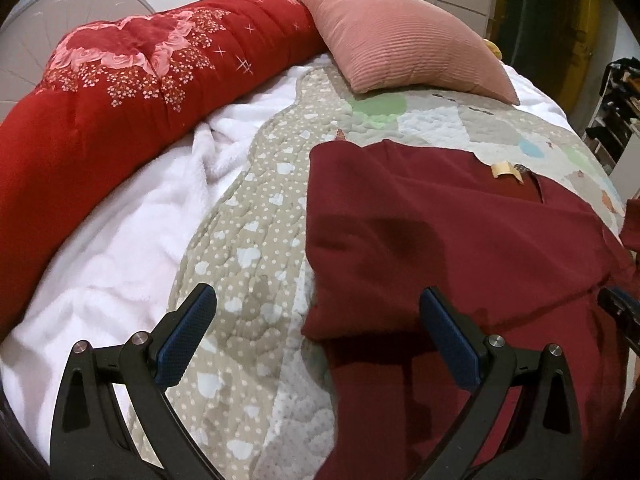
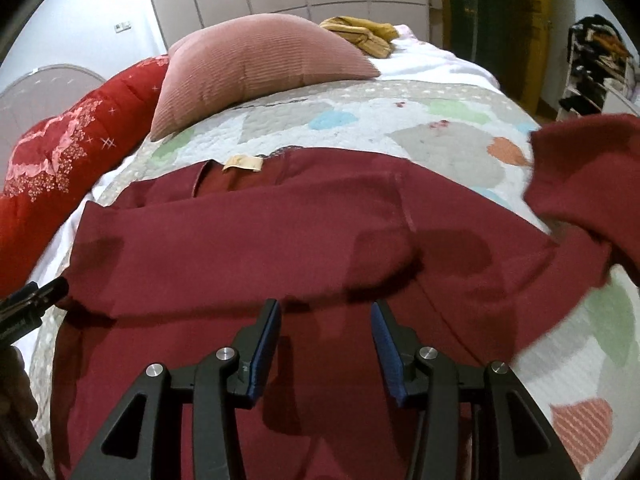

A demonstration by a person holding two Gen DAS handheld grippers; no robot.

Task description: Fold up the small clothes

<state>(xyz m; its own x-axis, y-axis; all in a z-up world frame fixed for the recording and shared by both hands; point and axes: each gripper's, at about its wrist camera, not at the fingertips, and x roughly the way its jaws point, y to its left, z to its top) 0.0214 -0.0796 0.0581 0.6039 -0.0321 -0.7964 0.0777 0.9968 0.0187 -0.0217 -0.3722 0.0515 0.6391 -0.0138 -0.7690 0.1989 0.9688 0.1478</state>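
A dark red shirt (image 1: 460,232) lies spread on the patchwork quilt (image 1: 256,216), its tan neck label (image 1: 505,169) at the far side. Its left part is folded inward over the body. My left gripper (image 1: 318,300) is open and empty, hovering over the shirt's left edge. In the right wrist view the same shirt (image 2: 280,240) fills the middle, label (image 2: 243,163) at the top, and a sleeve (image 2: 584,172) lies out to the right. My right gripper (image 2: 325,308) is open and empty just above the shirt's lower part.
A pink ribbed cushion (image 1: 404,40) and a red floral duvet (image 1: 120,92) lie at the head of the bed. A white fleece blanket (image 1: 120,240) is left of the quilt. A mustard cloth (image 2: 360,32) sits behind the cushion. A shelf (image 2: 596,68) stands at the far right.
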